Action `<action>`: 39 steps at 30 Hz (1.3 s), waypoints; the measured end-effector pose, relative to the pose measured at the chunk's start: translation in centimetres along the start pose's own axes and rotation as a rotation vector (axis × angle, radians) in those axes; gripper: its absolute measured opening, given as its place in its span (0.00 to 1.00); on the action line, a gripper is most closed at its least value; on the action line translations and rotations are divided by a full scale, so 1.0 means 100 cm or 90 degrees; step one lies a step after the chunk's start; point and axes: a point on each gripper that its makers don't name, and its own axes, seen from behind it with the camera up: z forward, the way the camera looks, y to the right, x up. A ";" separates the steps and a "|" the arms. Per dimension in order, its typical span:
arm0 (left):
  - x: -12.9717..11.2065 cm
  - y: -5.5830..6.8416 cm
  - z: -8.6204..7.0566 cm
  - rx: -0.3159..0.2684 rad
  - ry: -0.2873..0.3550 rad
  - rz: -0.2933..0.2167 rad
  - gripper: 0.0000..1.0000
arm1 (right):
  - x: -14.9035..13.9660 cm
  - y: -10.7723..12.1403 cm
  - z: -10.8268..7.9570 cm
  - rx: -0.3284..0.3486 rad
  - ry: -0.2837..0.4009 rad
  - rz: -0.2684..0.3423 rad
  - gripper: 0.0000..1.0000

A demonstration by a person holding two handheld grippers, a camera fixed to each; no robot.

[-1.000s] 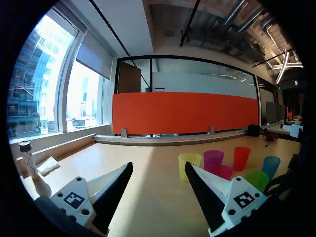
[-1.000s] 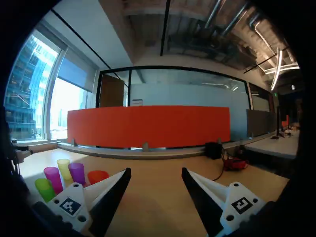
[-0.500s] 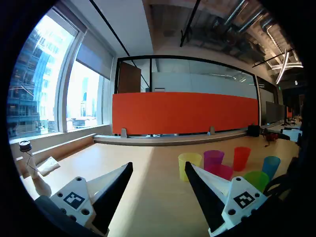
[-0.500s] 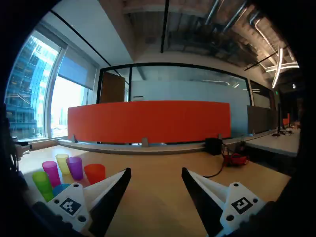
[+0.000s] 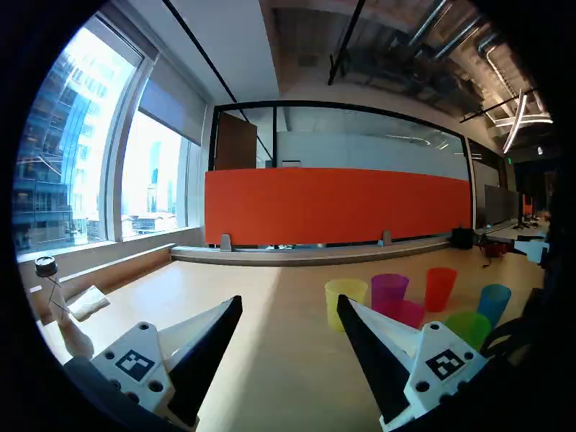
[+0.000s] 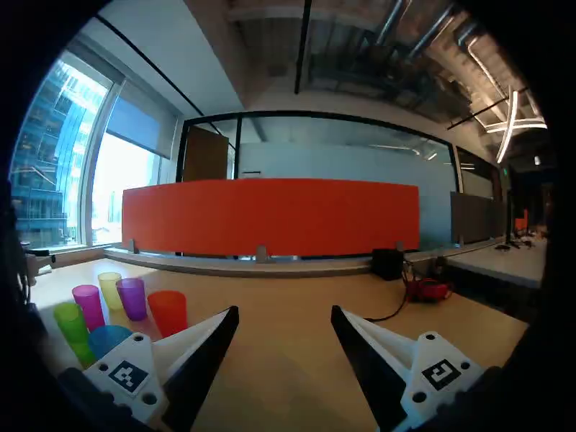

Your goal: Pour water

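Note:
Several coloured plastic cups stand upright in a cluster on the wooden table (image 5: 288,360). In the left gripper view they sit ahead to the right: a yellow cup (image 5: 345,302), a purple cup (image 5: 389,291), a pink cup (image 5: 410,313), a red cup (image 5: 440,287), a blue cup (image 5: 494,303) and a green cup (image 5: 468,327). My left gripper (image 5: 289,321) is open and holds nothing, short of the cups. In the right gripper view the cluster lies at the left, with the red cup (image 6: 168,312) nearest. My right gripper (image 6: 285,328) is open with nothing between its fingers.
An orange divider panel (image 5: 337,204) runs along the table's far edge. A black box (image 6: 387,263), a red item (image 6: 426,289) and a cable lie at the back right. A small stand with a folded cloth (image 5: 88,302) sits by the window ledge on the left.
The right gripper view has risen and tilted down a little, so the cups show more fully and slightly further right. The left gripper has stayed still.

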 end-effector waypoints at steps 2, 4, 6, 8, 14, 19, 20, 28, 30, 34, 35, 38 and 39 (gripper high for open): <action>0.000 0.000 0.000 0.000 0.000 0.000 0.98 | 0.000 0.001 0.000 -0.001 0.000 0.000 0.99; 0.000 0.000 0.000 0.000 0.000 0.000 0.98 | 0.001 0.002 0.000 -0.001 0.000 0.000 0.99; 0.000 0.000 0.000 0.000 0.000 0.000 0.98 | 0.001 0.002 0.000 -0.002 0.000 0.000 0.99; 0.000 0.000 0.000 0.000 0.000 0.000 0.98 | 0.001 0.003 0.000 -0.002 0.000 0.000 0.99; 0.000 0.001 0.000 0.000 0.000 0.000 0.98 | 0.001 0.004 -0.001 -0.004 0.000 0.000 0.99; 0.000 0.000 -0.001 0.000 0.000 0.000 0.98 | 0.001 0.004 -0.001 -0.003 0.000 0.000 0.99; 0.000 0.000 -0.001 0.000 0.000 0.000 0.98 | 0.000 0.004 -0.001 -0.003 -0.001 0.000 0.99; 0.000 0.000 0.000 0.000 0.000 0.000 0.98 | 0.000 0.004 -0.001 -0.003 -0.002 0.001 0.99; 0.000 0.000 0.000 0.000 0.000 0.000 0.98 | 0.000 0.004 -0.001 -0.003 -0.002 0.001 0.99; 0.000 0.001 0.000 0.000 0.000 0.000 0.98 | 0.000 0.004 -0.001 -0.003 -0.002 0.001 0.99; 0.000 0.001 0.000 0.000 0.000 0.000 0.98 | 0.000 0.004 -0.001 -0.003 -0.002 0.000 0.99; 0.000 0.001 0.000 0.000 0.000 0.000 0.98 | 0.000 0.004 -0.001 -0.003 -0.002 0.000 0.99; 0.000 0.001 0.000 0.000 0.000 0.000 0.98 | 0.000 0.004 -0.001 -0.003 -0.002 0.000 0.99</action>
